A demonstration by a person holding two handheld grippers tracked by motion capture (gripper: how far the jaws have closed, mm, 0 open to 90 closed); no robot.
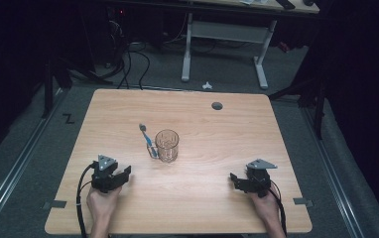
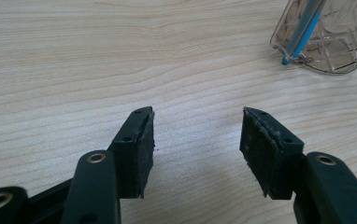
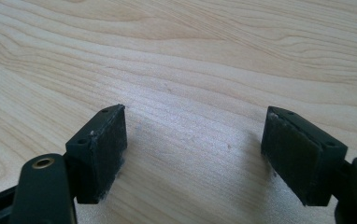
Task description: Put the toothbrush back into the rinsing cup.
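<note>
A clear patterned glass (image 1: 167, 145) stands upright near the middle of the wooden table (image 1: 217, 198). A toothbrush (image 1: 147, 139) with a blue handle lies flat just left of it, its head pointing away from me. My left gripper (image 1: 123, 174) rests on the table near the front left, aimed toward the glass, jaws open and empty. In the left gripper view, the left gripper (image 2: 197, 135) faces bare wood, with the glass (image 2: 335, 42) and the blue handle (image 2: 304, 33) at the upper right. My right gripper (image 1: 234, 179) sits at the front right, and the right gripper (image 3: 194, 136) is open over bare wood.
A round grey cable hole (image 1: 217, 105) sits near the table's far edge. Beyond the table are a white desk frame (image 1: 187, 49), loose cables (image 1: 128, 64) on the floor and a small white object (image 1: 207, 86). A cable trails from each gripper toward me.
</note>
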